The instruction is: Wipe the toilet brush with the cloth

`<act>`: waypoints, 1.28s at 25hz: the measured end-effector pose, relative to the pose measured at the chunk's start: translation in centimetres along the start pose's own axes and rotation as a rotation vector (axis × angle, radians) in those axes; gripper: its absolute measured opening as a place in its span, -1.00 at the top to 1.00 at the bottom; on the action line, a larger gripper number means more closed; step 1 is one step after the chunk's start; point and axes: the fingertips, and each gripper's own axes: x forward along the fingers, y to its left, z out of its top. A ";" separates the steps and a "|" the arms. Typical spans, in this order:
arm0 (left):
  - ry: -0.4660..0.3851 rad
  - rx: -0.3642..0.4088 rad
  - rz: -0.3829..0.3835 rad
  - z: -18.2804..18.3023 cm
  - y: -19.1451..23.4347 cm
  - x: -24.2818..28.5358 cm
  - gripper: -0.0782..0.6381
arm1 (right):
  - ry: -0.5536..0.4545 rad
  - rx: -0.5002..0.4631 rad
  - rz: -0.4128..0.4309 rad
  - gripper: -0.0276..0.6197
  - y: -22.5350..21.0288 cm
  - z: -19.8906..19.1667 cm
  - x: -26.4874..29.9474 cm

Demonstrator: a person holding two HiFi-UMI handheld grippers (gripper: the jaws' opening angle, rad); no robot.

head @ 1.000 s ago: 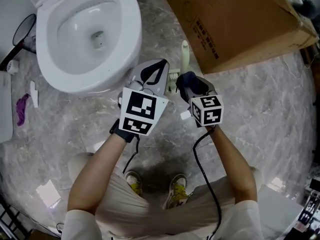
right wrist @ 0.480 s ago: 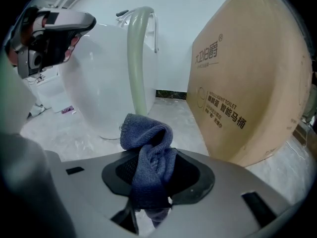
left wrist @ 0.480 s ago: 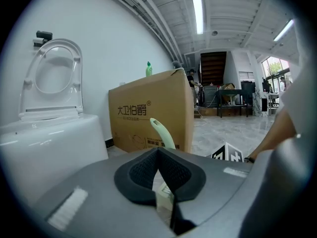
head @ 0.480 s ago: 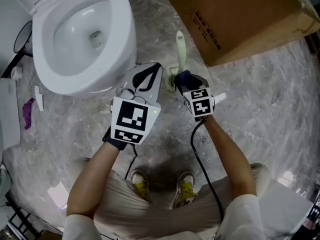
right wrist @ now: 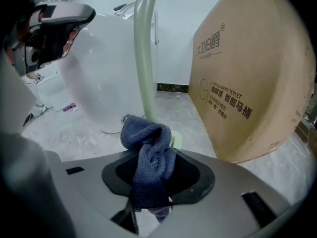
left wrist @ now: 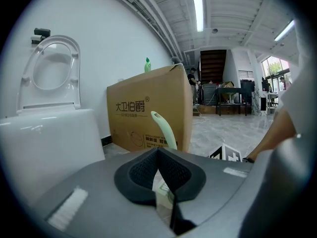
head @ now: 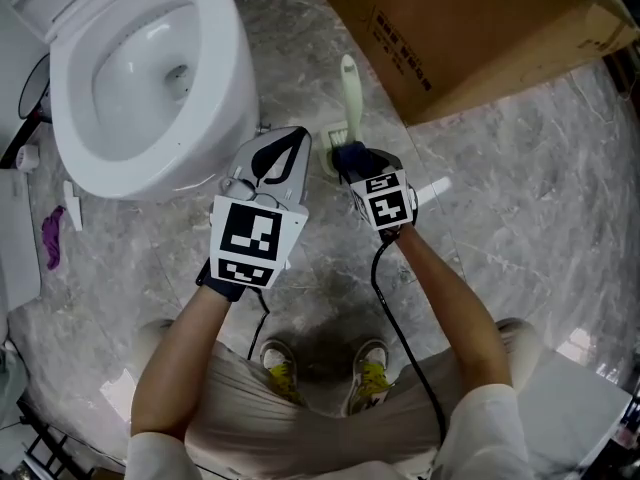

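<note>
The toilet brush [head: 347, 93] stands on the floor just beside the toilet [head: 232, 68], between it and the cardboard box [head: 480, 28], with its pale green handle rising on the side away from the toilet. The right gripper [right wrist: 154, 170] is clamped on a bunched fold of the dark blue cloth [right wrist: 147, 145]. It holds the wad just short of the lower handle, on the side away from the toilet; I cannot tell whether they touch. The left gripper [left wrist: 161, 180], on the toilet side of the brush, has its jaws drawn nearly together on a pale, labelled piece that I take for the brush's lower end.

Only a small fold of cloth is pinched, so dragging it along the handle could pull it free. If the left hold is as shallow as it looks, sideways pressure could swing the handle or tip the brush against the toilet.

Count: 1 toilet brush, 1 cloth, 2 grippers, 1 toilet, 1 cardboard box.
</note>
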 end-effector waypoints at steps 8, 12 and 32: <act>0.000 -0.057 -0.033 -0.1 -0.6 1.2 0.78 | 0.039 0.040 0.035 0.43 0.0 3.1 -3.8; 0.007 -0.069 -0.030 -0.5 -0.1 1.1 0.78 | -0.005 0.079 0.063 0.43 -0.3 6.1 -6.8; 0.014 -0.049 -0.080 -1.3 -1.7 0.7 0.78 | -0.387 -0.135 -0.078 0.43 -1.8 19.3 -16.4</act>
